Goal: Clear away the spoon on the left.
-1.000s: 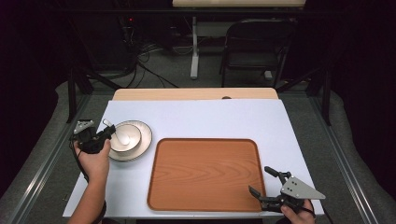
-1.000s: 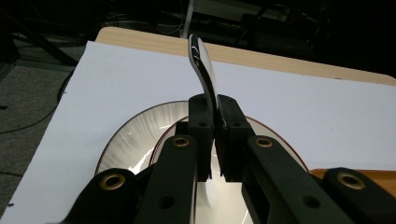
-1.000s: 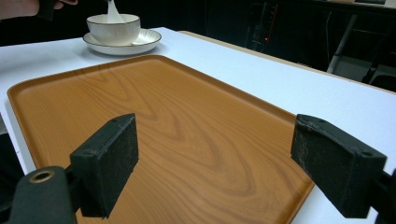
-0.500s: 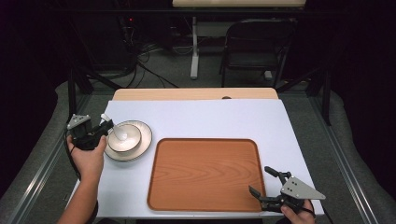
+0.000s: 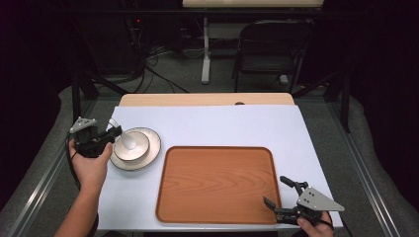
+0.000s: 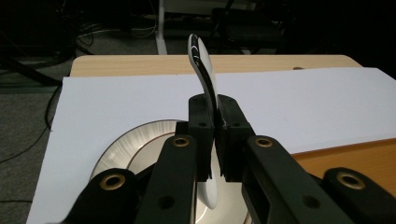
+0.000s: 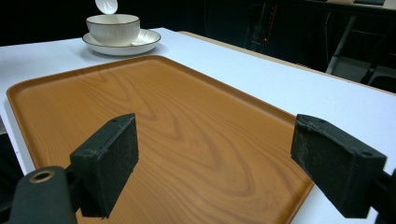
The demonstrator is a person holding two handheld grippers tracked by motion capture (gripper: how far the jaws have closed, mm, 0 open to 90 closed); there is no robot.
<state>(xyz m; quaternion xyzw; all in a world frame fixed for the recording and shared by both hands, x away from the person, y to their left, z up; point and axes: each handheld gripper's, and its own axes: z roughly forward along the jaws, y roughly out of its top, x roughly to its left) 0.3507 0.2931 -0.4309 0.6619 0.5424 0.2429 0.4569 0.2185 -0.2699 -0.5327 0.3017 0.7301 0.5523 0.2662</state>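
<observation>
Left hand-held gripper [image 5: 116, 131]: sat at the left edge of the bench, beside the bowl, with its jaws clamped on the handle of a white spoon.
Spoon [image 6: 204, 65]: in the left gripper view the handle rose upright from between the two black pads, its dark-edged tip well above them, while the lower end hung below the pads over the dishes. In the right gripper view its white scoop [image 7: 106, 5] hung just above the bowl's mouth, clear of the rim.
Bowl [image 5: 131, 145]: white with a dark rim, it stood upright on the saucer.
Saucer [image 5: 153, 150]: white and round, it rested on the white sheet, just off the tray's far-left corner and apart from it.
Tray [image 5: 217, 182]: wooden with rounded corners, it lay on the near half of the bench between the two hands, with nothing on it.
Right hand-held gripper [image 5: 280, 192]: stood at the tray's near-right corner with its jaws wide apart and nothing between them; in its own view the two pads hovered over the tray's wood.
Bench [image 5: 237, 123]: covered by a white sheet, with a strip of pale wood showing along the far edge.
Left hand [image 5: 90, 160]: held its gripper from below, the forearm coming in from the near-left corner.
</observation>
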